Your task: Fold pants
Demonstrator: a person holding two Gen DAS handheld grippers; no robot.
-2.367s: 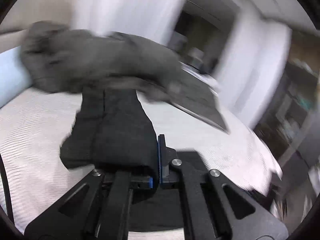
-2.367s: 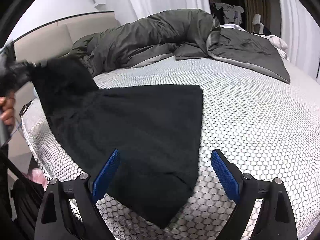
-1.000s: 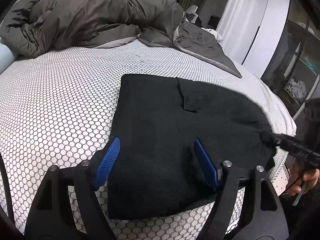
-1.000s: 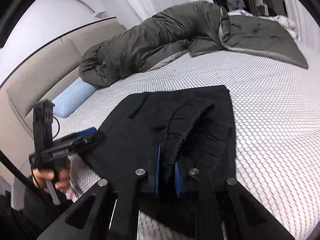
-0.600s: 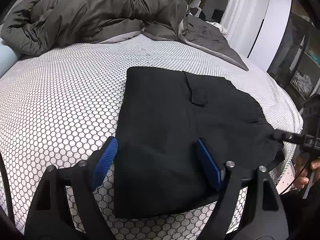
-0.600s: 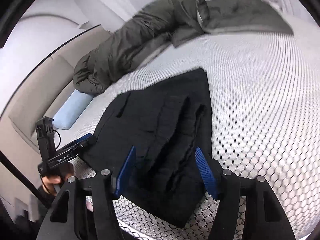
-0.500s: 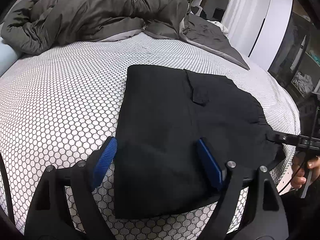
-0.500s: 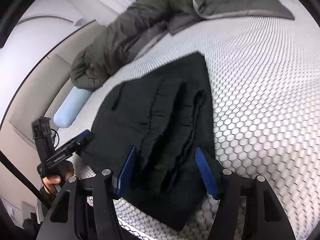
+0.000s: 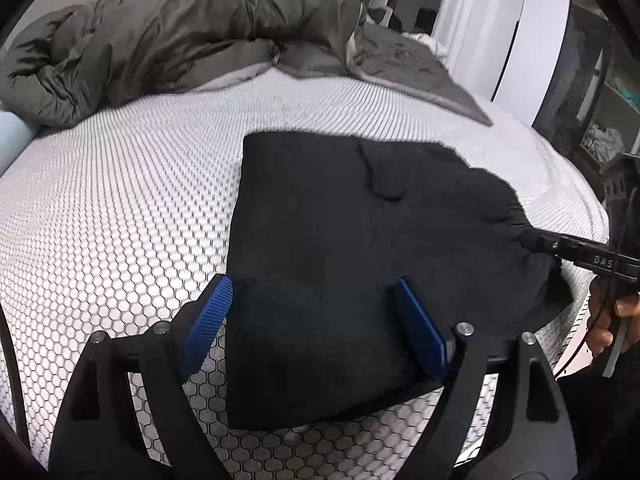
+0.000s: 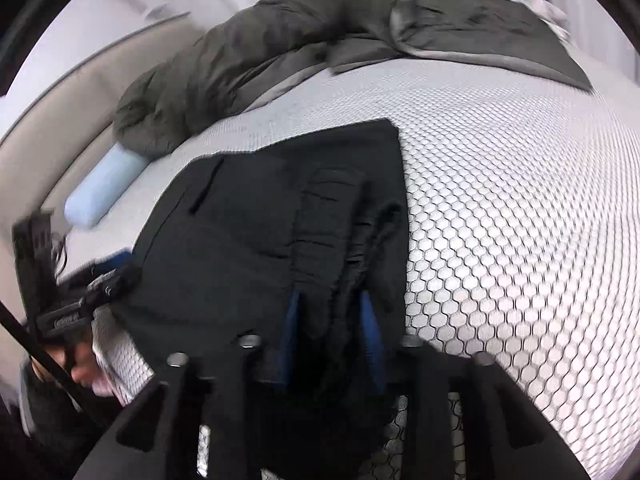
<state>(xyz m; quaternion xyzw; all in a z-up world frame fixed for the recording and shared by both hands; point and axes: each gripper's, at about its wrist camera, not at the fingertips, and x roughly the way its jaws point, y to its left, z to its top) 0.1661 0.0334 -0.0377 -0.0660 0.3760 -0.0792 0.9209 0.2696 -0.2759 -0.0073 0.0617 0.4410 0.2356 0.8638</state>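
Black pants (image 9: 340, 220) lie folded flat on the honeycomb-patterned bed (image 9: 120, 220). My left gripper (image 9: 314, 312) hovers open over their near edge, blue pads wide apart and touching nothing. In the right wrist view the pants (image 10: 240, 240) show a gathered waistband ridge running toward my right gripper (image 10: 330, 320). Its jaws are closing with that ridge of fabric between them, and the pads do not visibly pinch it. The right gripper (image 9: 576, 252) also reaches the pants' right edge in the left wrist view. The left gripper (image 10: 88, 292) shows at the pants' left corner.
A crumpled grey duvet (image 9: 180, 40) fills the back of the bed. A pale blue pillow (image 10: 100, 188) lies by the beige headboard (image 10: 60, 100). White mattress stretches left of the pants. Dark shelving (image 9: 600, 100) stands off the right edge, near a hand (image 9: 604, 320).
The left gripper let go of the pants, which now lie flat. The right gripper released the bunched edge, spread wide, dropped slightly and is narrowing around the waistband ridge.
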